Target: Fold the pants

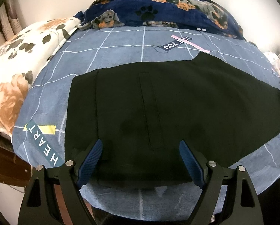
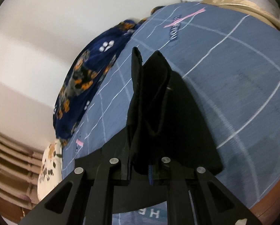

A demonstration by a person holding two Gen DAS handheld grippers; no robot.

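Covering bed, grid sheet (image 1: 121, 43), pants (image 1: 168, 103)

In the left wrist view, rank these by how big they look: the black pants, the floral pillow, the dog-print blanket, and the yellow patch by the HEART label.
1. black pants, clearly largest, though nearest the camera
2. dog-print blanket and floral pillow, too alike to rank
3. yellow patch, smallest
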